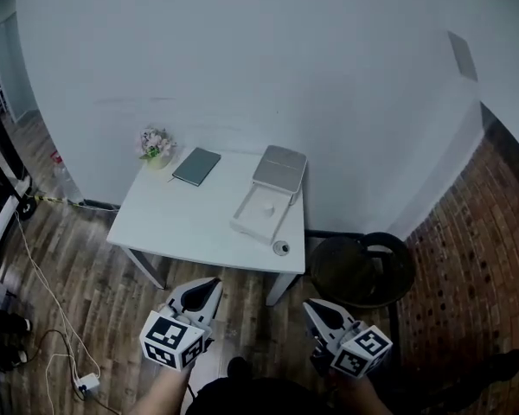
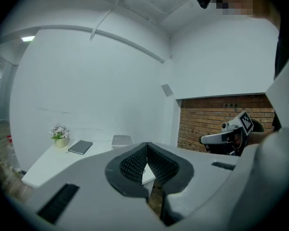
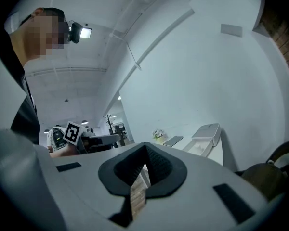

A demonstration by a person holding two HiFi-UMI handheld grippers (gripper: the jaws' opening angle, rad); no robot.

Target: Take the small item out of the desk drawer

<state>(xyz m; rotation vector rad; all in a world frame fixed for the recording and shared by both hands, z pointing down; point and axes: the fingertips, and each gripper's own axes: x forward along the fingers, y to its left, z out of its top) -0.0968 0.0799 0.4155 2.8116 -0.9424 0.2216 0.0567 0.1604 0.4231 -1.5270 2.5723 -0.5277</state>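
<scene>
The drawer box [image 1: 279, 167] on the white table [image 1: 182, 227] is your landmark. Its tray [image 1: 251, 221] looks already pulled out toward you, and the small item [image 1: 269, 209], pale and hard to make out, lies in that tray just in front of the box. Your left gripper [image 1: 209, 285] and right gripper [image 1: 316, 308] are both well short of the box, off the table's near edge. Each has its jaws pressed fully together with nothing between them. The right gripper is nearer to the tray's line, so it is probably the one to use. Spread its jaws before you reach the tray, not over it, and tip it nose-down so the pads come in from above, clear of the tray walls. Keep the left gripper near the box, ready to steady it, since a light box could slide under a nudge. Watch the round piece [image 1: 280, 248] just beyond the tray's near end, because a low approach may knock it off. The notebook [image 1: 196, 166], left of the box, is out of your way.
</scene>
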